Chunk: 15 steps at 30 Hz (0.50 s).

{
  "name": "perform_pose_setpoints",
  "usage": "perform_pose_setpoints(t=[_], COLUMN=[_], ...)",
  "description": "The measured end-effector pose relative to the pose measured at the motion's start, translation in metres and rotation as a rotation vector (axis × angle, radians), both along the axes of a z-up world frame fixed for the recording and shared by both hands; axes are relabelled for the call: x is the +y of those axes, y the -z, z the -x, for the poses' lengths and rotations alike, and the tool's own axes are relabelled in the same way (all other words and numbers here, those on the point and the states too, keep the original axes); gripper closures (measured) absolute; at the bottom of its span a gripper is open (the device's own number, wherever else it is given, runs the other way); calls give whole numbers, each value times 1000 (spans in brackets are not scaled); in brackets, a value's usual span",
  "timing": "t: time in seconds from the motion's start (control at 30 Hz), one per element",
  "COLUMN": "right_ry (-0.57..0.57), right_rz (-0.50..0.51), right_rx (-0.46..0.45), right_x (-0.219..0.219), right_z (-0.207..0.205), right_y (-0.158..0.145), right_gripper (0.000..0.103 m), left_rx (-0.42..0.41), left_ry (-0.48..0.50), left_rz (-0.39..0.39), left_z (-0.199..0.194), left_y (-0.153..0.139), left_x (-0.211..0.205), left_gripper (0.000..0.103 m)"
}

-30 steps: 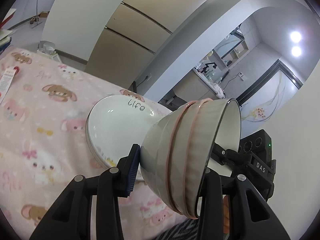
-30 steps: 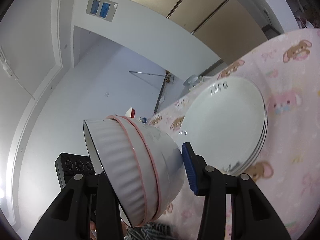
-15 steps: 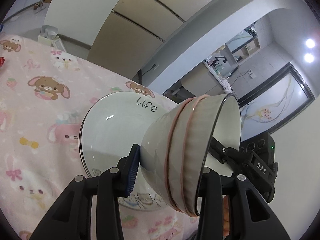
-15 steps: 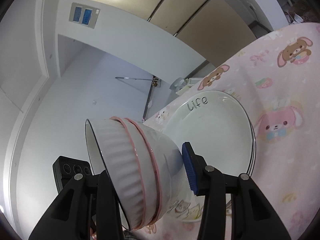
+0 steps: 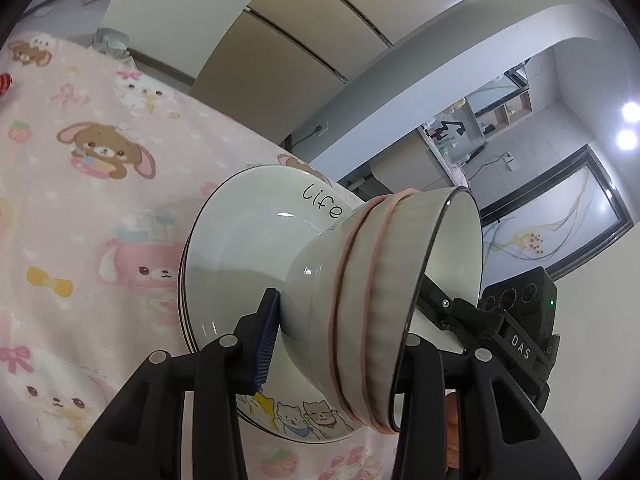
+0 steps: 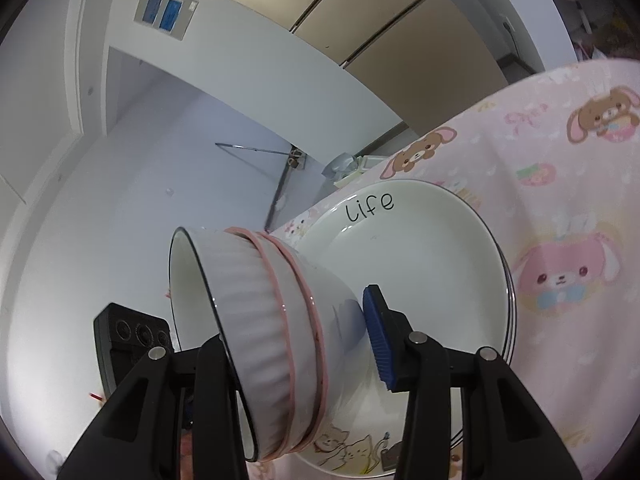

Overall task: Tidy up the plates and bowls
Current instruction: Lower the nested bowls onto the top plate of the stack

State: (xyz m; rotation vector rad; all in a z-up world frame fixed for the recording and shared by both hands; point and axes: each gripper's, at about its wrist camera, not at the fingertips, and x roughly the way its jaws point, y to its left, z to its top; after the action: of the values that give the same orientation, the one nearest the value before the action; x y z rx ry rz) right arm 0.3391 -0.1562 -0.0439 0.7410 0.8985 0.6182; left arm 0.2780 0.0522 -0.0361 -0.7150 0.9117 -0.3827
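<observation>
A nested stack of white ribbed bowls with pink rims [image 5: 380, 280] [image 6: 256, 292] hangs tilted on its side over a stack of white plates [image 5: 248, 248] [image 6: 420, 260] marked "life", with cartoon cats on the near rim. My left gripper [image 5: 340, 344] is shut on the bowl stack, one blue pad on the base and the other finger inside the rim. My right gripper [image 6: 296, 352] grips the same stack from the opposite side. Each gripper's black body shows in the other's view. Whether the bowls touch the top plate is hidden.
The plates lie on a table under a pink cartoon-animal cloth [image 5: 80, 200] [image 6: 560, 200]. Its far edge runs just behind the plates. Beyond it stand tall beige cabinet doors [image 5: 300, 40] and white walls. A small red thing [image 5: 4, 84] lies at the cloth's far left.
Both grippers have come down and forward with the bowl stack, which now hangs over the plates. The plates look larger and closer. The grip on the bowls is unchanged.
</observation>
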Motion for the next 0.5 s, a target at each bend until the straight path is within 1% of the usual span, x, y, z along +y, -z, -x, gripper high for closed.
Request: perform_pose_setpoints(t=[0.07, 0.2, 0.33, 0.43, 0.47, 0.5], right_ry=[-8, -32, -34, -34, -32, -33], right_rz=[46, 127, 149, 207, 236, 259], right_rx=[-17, -53, -91, -157, -189, -213], right_x=[3, 10, 4, 3, 4, 6], right_z=[0, 1, 1, 7, 10, 13], right_y=[-2, -6, -11, -22, -27, -30], right_gripper=[62, 64, 73, 73, 73, 73], left_rx=[12, 12, 8, -15, -33, -64], left_ry=[1, -1, -1, 12, 2, -16], left_rz=[12, -29, -40, -94, -129, -199], left_z=[-2, -4, -5, -4, -2, 0], left_y=[5, 4, 6, 3, 0, -6], left_x=[1, 0, -2, -7, -9, -11], left_gripper=[61, 61, 61, 61, 61, 61])
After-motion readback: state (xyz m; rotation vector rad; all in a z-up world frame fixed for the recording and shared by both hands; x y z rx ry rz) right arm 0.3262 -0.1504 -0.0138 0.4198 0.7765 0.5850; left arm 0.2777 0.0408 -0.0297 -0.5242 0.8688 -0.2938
